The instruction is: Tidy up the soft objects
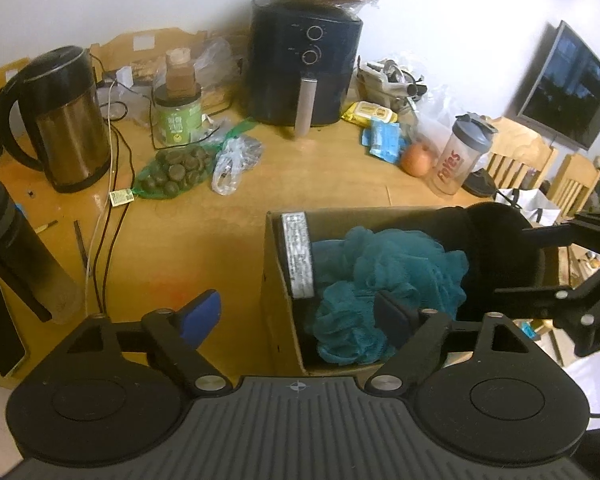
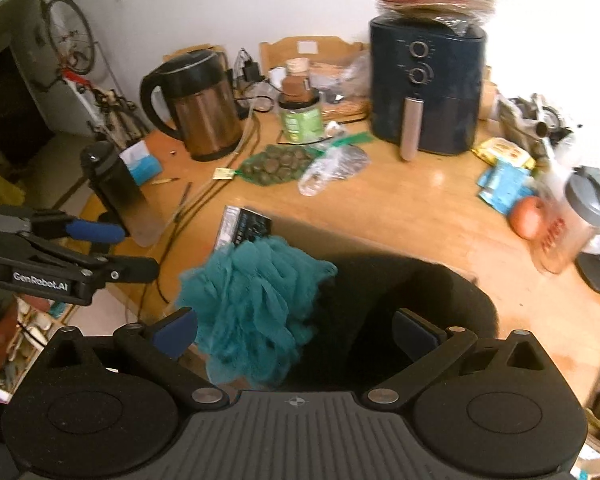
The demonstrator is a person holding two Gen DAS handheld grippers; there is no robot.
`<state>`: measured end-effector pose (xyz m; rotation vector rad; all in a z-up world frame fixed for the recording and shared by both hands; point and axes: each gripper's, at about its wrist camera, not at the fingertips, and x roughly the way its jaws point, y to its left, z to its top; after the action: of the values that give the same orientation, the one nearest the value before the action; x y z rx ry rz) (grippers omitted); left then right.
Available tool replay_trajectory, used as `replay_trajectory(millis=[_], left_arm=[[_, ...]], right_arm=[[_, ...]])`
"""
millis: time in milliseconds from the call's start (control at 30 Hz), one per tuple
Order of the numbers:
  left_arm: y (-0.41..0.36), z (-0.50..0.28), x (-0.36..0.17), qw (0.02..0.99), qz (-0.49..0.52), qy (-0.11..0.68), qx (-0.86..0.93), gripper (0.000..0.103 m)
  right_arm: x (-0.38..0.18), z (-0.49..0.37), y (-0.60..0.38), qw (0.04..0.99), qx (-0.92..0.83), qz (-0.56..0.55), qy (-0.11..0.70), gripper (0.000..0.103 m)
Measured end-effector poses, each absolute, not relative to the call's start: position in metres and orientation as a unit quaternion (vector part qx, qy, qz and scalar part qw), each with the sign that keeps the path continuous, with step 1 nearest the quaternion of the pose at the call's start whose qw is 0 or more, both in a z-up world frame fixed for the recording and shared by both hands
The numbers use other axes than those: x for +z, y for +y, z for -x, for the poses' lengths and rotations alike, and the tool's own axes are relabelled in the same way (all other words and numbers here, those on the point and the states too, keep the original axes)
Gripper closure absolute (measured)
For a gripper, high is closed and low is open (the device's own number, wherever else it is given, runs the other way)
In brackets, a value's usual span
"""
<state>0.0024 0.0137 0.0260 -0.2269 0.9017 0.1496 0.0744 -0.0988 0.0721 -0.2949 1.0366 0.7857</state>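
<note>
My left claw [image 1: 298,314] stands apart with nothing pinched; the teal mesh bath sponge [image 1: 384,284] lies just ahead of it inside the open brown cardboard box [image 1: 278,300]. My right claw [image 2: 296,334] gapes wide over the sponge and a black fuzzy cloth [image 2: 400,300].

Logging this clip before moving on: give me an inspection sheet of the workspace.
Surface: wooden table, crowded.
Job's things: teal mesh sponge and black soft item in cardboard box.
Clutter: kettle, air fryer, shaker bottle, apple, black flask, phone.
Grippers: left gripper and right gripper open, fingers over the box, pressing nothing.
Cables: cords beside the kettle.
Surroundings: wall screen, chairs, bicycle.
</note>
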Motion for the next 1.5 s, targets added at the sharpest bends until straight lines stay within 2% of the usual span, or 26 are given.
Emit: replay_trajectory(millis=[200,267,767,1500], left_arm=[[-0.002,-0.005,0.028,0.888,0.098,0.442,0.082,0.011],[-0.006,-0.004,0.028,0.885,0.105,0.444,0.087,0.0],[-0.037,0.008,0.003,0.843,0.104,0.518,0.103,0.0],[-0.047,0.018,0.002,0.835,0.101,0.524,0.132,0.0]], right_arm=[[0.079,-0.06,-0.108,0.795,0.34,0.152,0.479,0.0],[0.081,-0.057,-0.112,0.795,0.336,0.153,0.482,0.0],[0.049,-0.037,-0.161,0.784,0.248,0.185,0.539,0.0],[0.05,-0.025,-0.169,0.778,0.255,0.186,0.543,0.0]])
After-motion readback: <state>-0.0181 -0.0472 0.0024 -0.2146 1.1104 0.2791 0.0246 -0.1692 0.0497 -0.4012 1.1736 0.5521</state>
